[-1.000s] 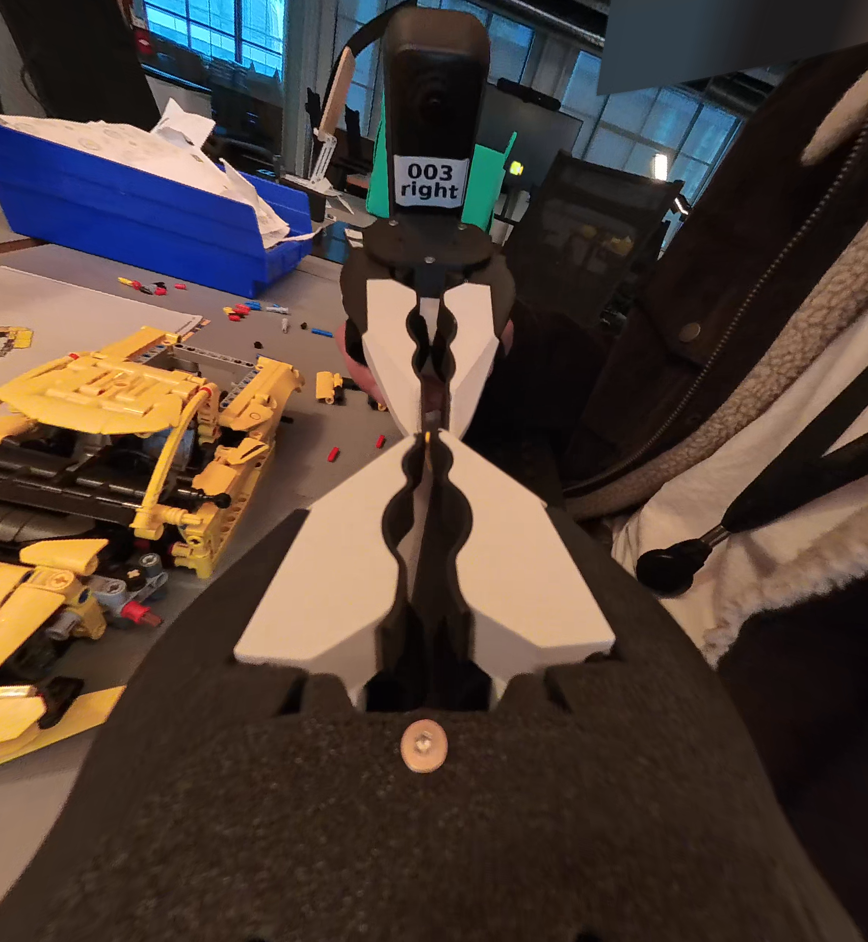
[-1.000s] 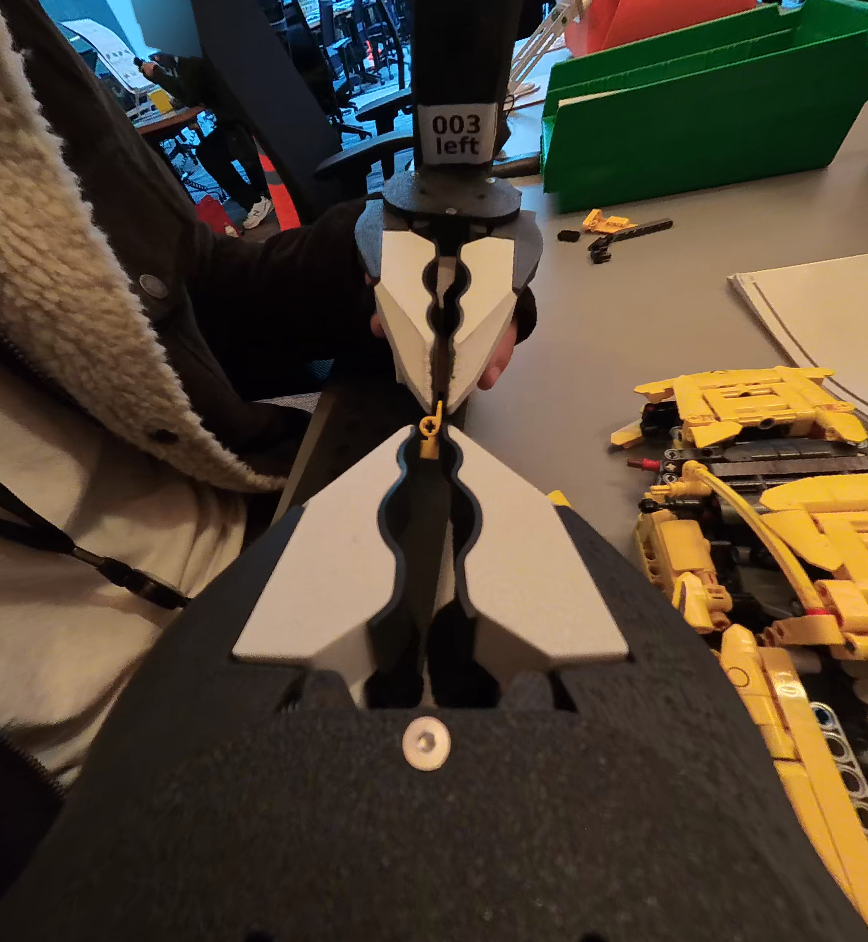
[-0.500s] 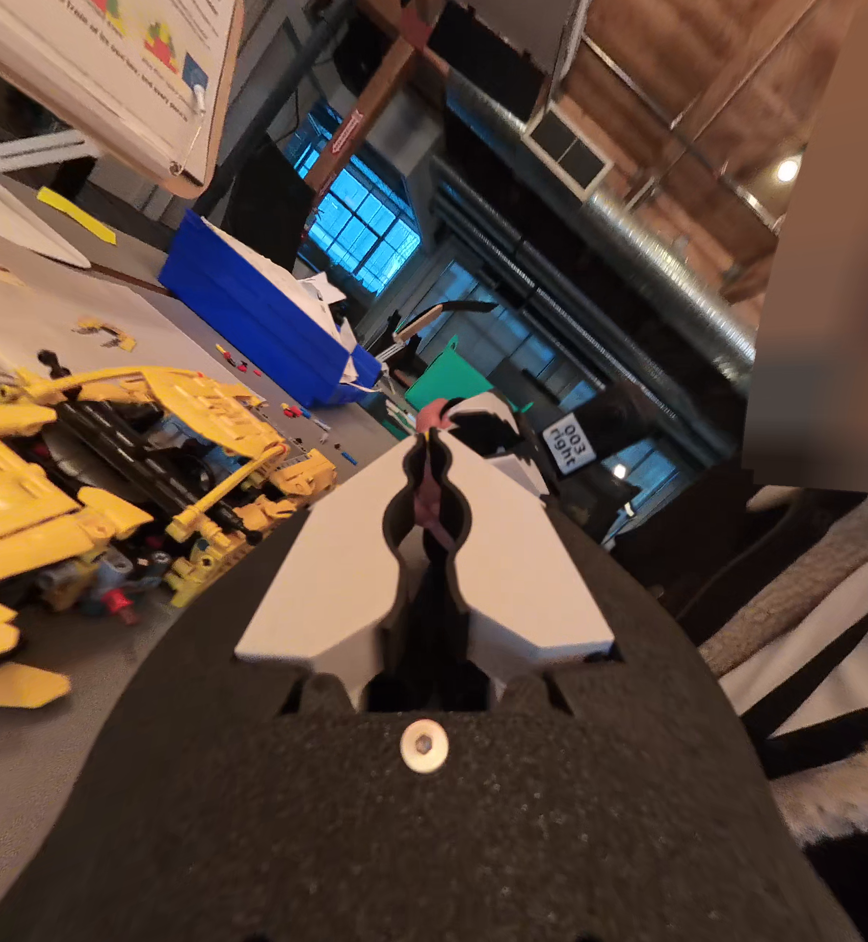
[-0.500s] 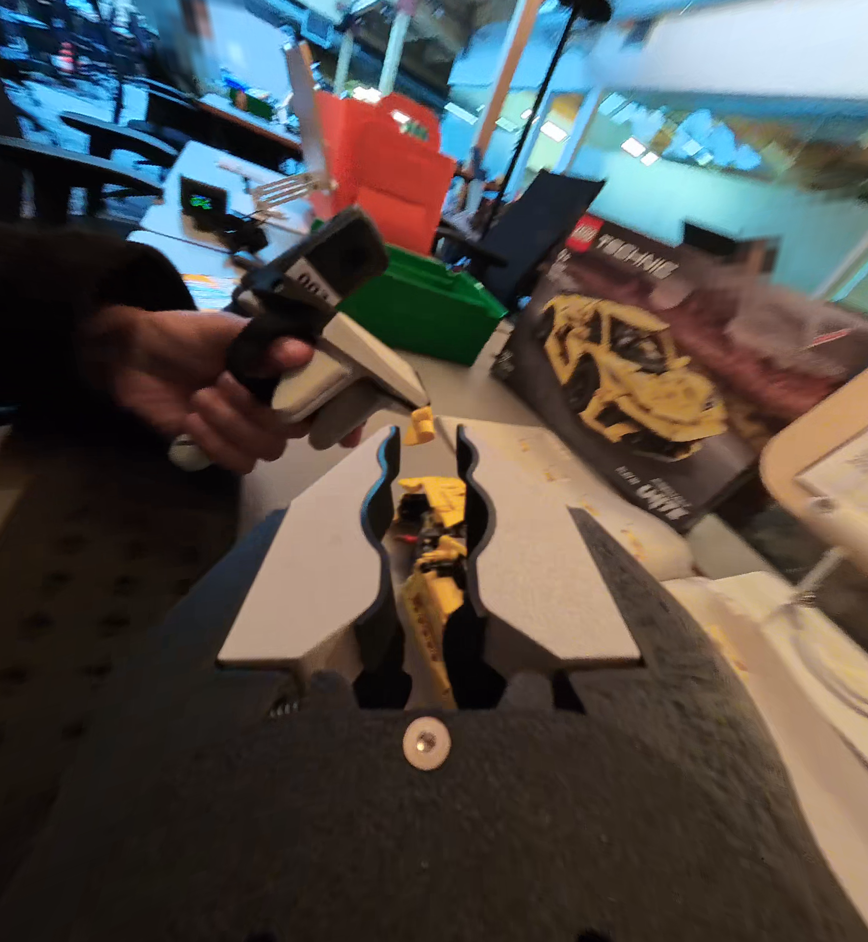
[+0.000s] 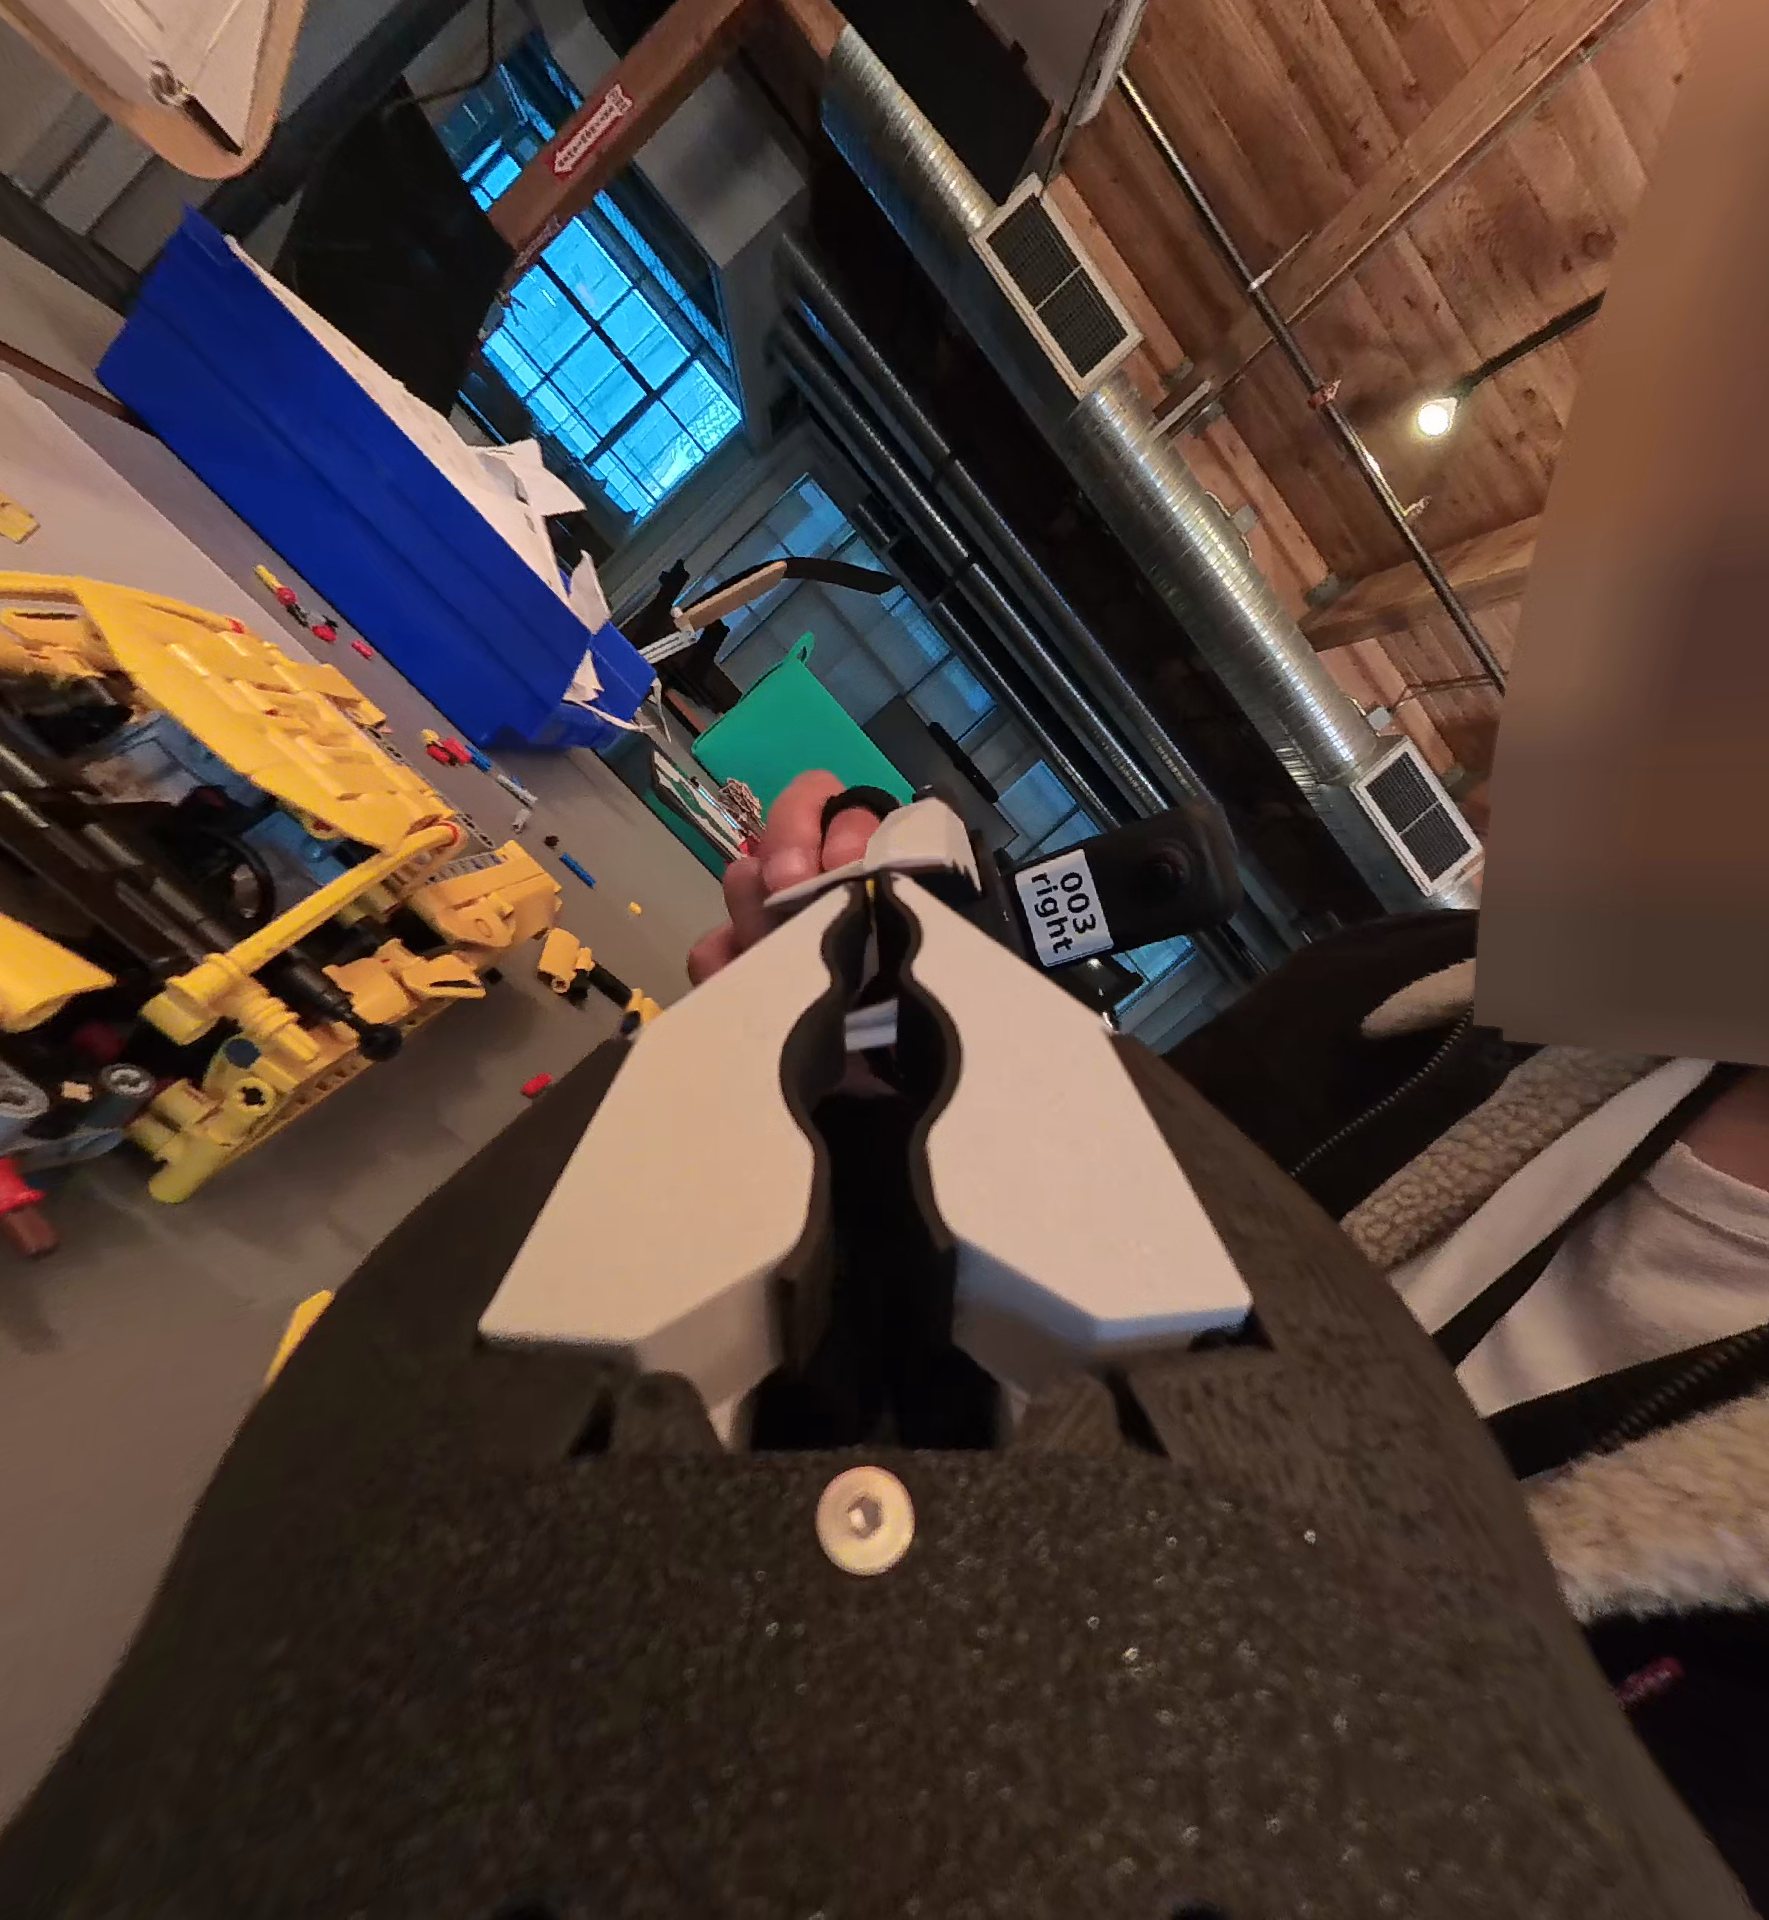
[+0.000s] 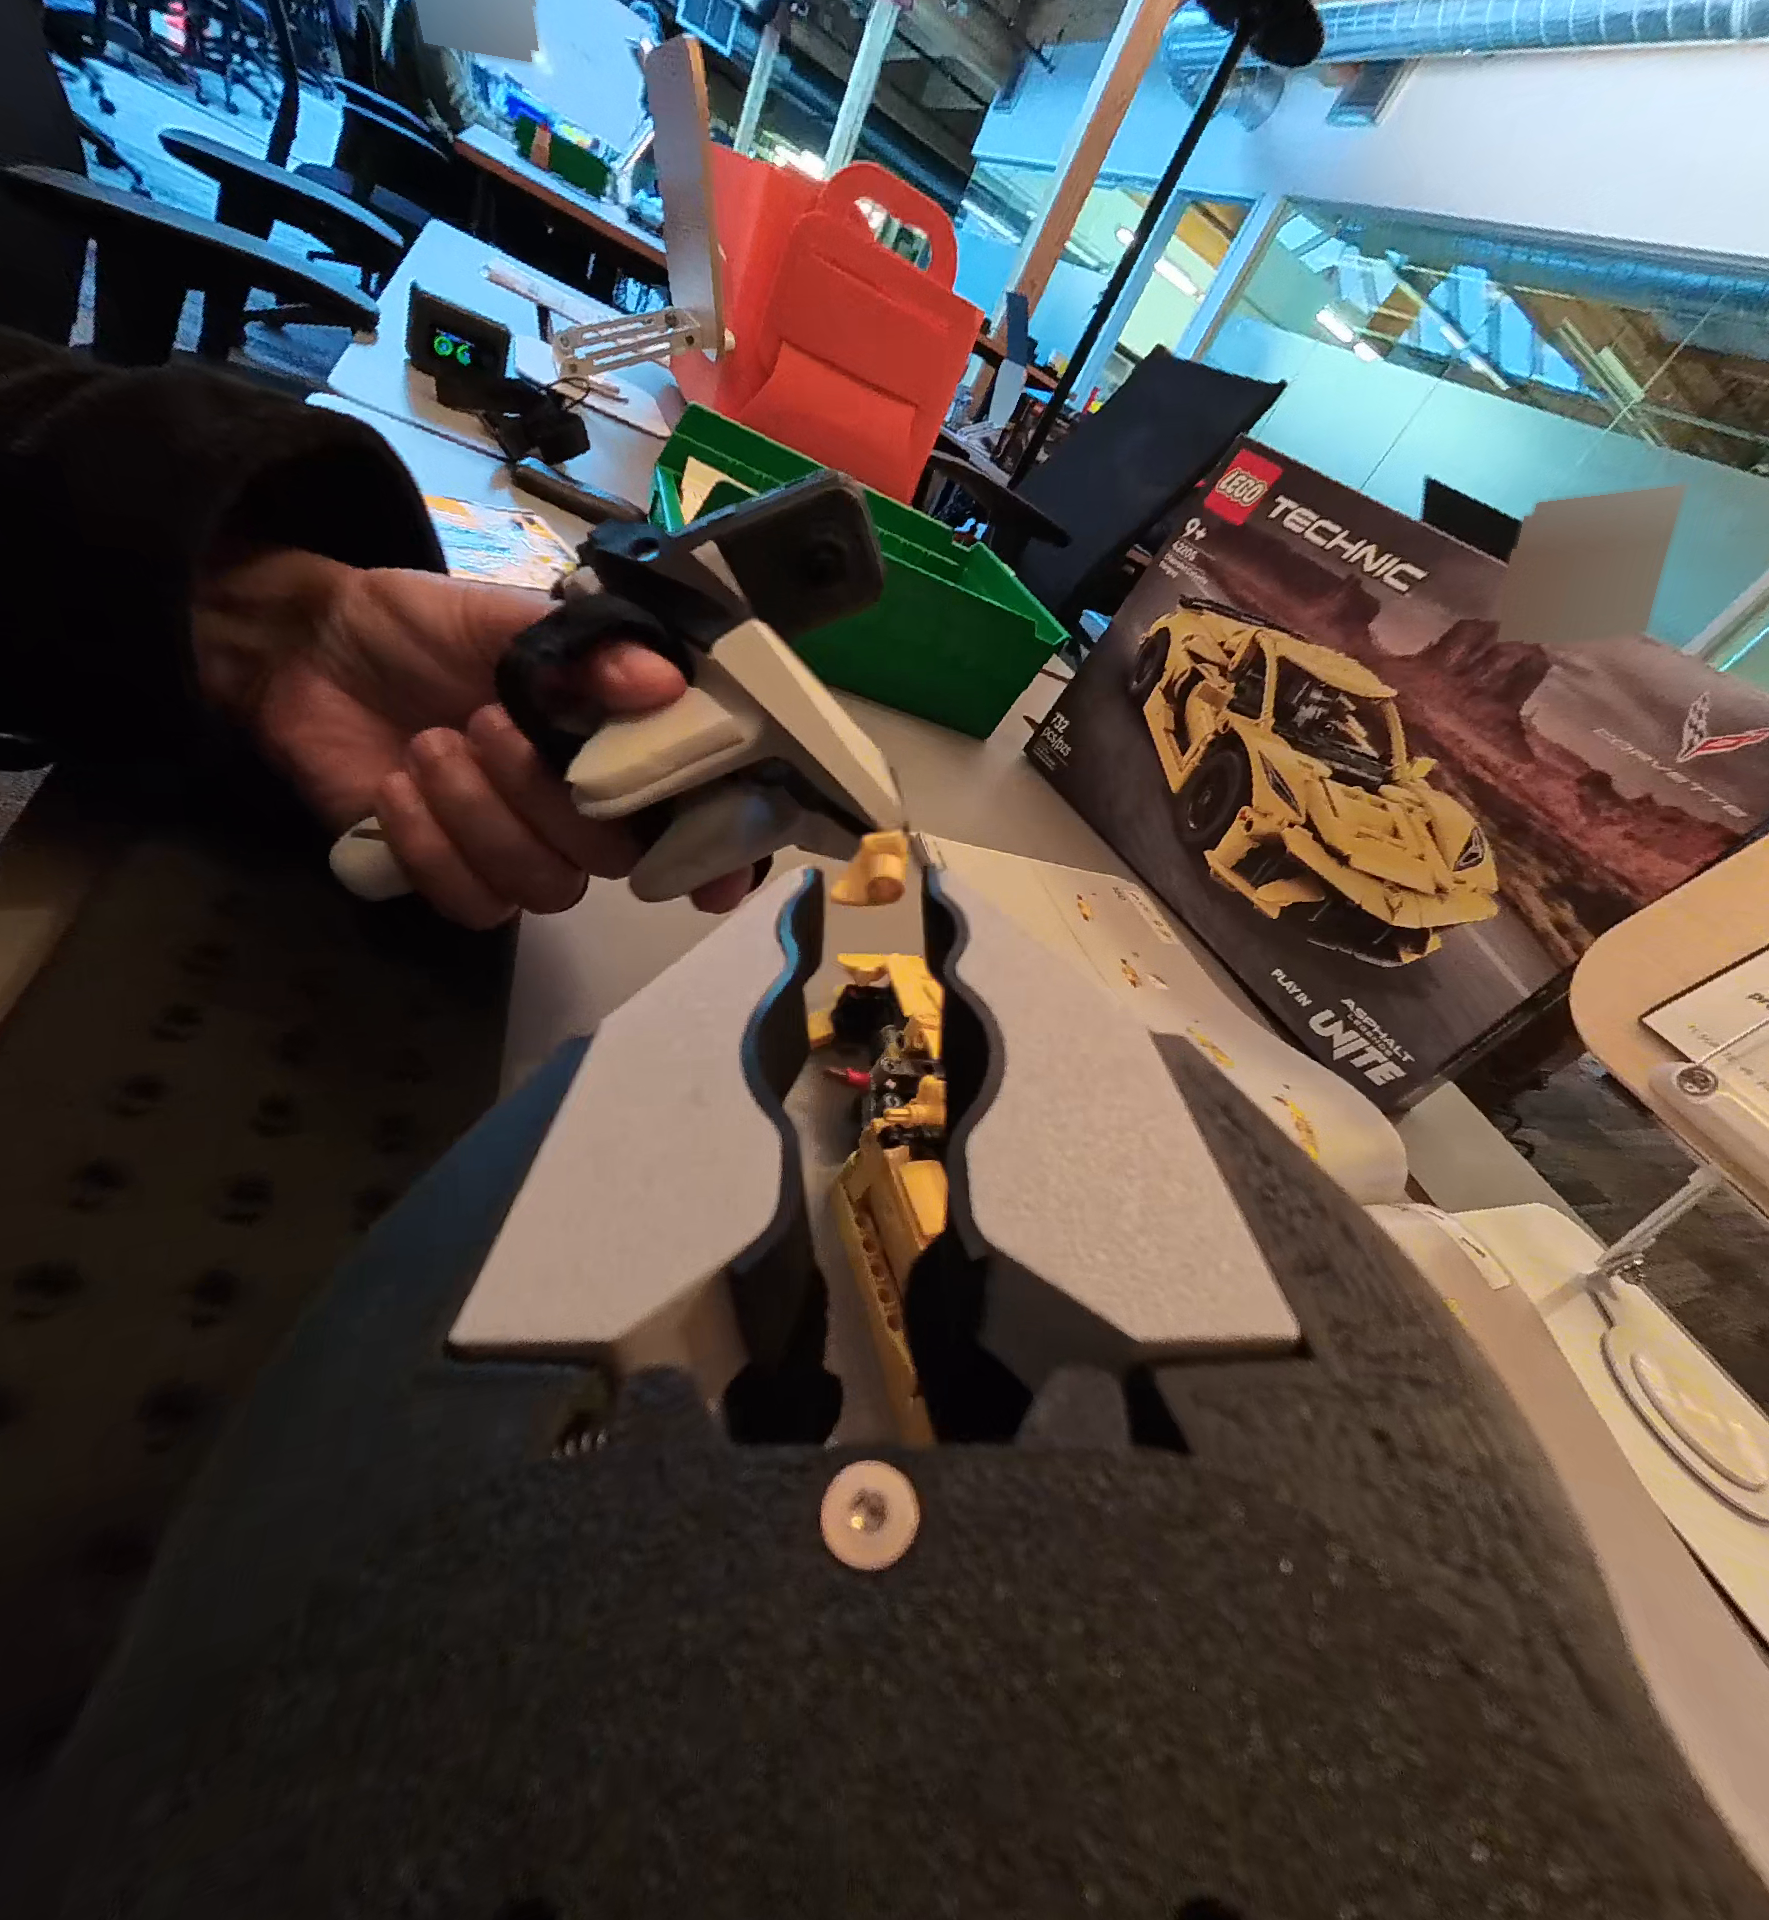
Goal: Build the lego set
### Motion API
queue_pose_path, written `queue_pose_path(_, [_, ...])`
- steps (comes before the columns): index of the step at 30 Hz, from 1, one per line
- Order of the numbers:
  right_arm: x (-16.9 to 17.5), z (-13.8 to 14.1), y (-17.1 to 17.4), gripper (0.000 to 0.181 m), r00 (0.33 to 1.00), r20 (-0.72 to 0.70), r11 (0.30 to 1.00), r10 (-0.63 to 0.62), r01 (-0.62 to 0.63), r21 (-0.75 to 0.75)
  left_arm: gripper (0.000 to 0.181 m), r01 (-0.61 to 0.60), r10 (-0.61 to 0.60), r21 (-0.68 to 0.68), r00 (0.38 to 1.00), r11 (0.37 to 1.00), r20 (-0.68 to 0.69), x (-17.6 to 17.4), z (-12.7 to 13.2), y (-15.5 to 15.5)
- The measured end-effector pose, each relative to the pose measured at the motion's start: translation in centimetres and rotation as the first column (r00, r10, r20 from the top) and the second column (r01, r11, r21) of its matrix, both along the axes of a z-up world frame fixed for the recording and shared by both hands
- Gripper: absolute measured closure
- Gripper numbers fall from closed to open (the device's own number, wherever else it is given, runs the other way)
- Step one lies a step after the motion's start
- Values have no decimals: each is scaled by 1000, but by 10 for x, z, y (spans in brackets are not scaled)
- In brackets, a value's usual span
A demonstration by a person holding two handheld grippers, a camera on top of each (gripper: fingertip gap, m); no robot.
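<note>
My left gripper (image 5: 875, 896) is shut on a small yellow lego piece (image 5: 874, 914), of which only a thin edge shows in the left wrist view. In the right wrist view a hand holds the left gripper (image 6: 892, 823), and the yellow piece (image 6: 875, 868) hangs from its closed tip. My right gripper (image 6: 869, 896) is open, with the piece between its two fingertips and not gripped by them. The partly built yellow car (image 5: 236, 831) lies on the grey table and also shows through the right gripper's gap (image 6: 901, 1143).
A blue bin (image 5: 340, 468) with papers stands behind the car. A green bin (image 6: 911, 623), a red bin (image 6: 828, 312) and the set's box (image 6: 1379, 779) stand at the back. A paper stand (image 6: 1742, 1018) is at the right. Small loose pieces (image 5: 568, 956) lie near the car. Only a small space, under 4 cm, lies between the two pairs of fingers.
A second ago my right gripper was shut on the yellow piece, tip to tip with the left. The right has opened and the left now holds the piece. Both grippers have tilted and swung.
</note>
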State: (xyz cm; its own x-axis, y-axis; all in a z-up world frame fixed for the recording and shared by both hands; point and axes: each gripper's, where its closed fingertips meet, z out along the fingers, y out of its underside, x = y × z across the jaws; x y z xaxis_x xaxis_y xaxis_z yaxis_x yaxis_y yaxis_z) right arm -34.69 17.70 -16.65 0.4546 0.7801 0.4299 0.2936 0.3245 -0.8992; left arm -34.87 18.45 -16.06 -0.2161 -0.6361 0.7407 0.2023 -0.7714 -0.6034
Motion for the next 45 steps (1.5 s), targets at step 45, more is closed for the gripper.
queue_pose_path(45, [36,-114,-24,137,943,296,731,154,93,-676,175,-21,190,418,911,908,-365,-34,-37,21])
